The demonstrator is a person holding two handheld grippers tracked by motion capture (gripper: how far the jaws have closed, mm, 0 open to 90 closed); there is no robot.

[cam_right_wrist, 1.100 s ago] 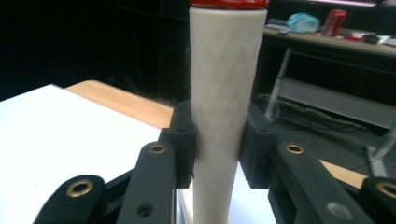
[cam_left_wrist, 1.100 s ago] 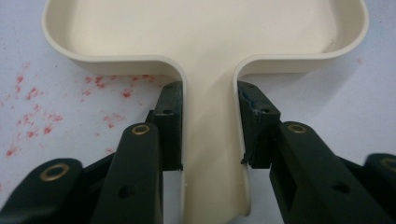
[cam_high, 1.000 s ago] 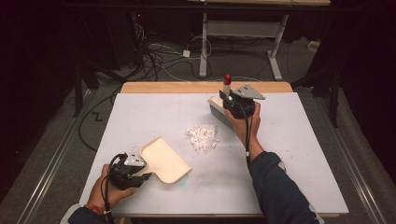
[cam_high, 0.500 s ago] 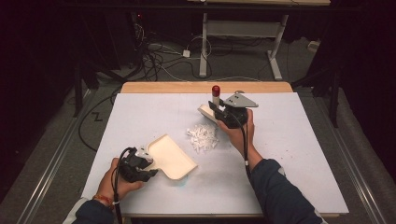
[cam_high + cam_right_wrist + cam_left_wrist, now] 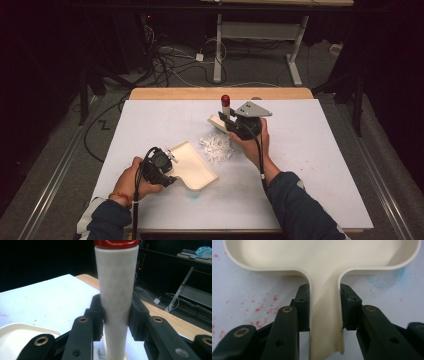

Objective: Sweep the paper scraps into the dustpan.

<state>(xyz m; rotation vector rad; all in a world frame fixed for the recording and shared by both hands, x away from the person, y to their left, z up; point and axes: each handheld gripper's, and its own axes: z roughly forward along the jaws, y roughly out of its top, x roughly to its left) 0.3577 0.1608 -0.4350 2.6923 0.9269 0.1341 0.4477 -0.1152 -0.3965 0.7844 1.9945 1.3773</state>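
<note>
- The pile of white scraps lay mid-surface, between the two tools.
- The cream dustpan, its handle clamped by the left tongs, had slid closer, its edge just beside the pile.
- The right tongs, gripping the brush handle, had moved leftward behind the scraps; sweeping looked imminent.
- The white surface carried faint stains.

I found no text, label, brand, number or sign that I could read on anything in these three views.
</note>
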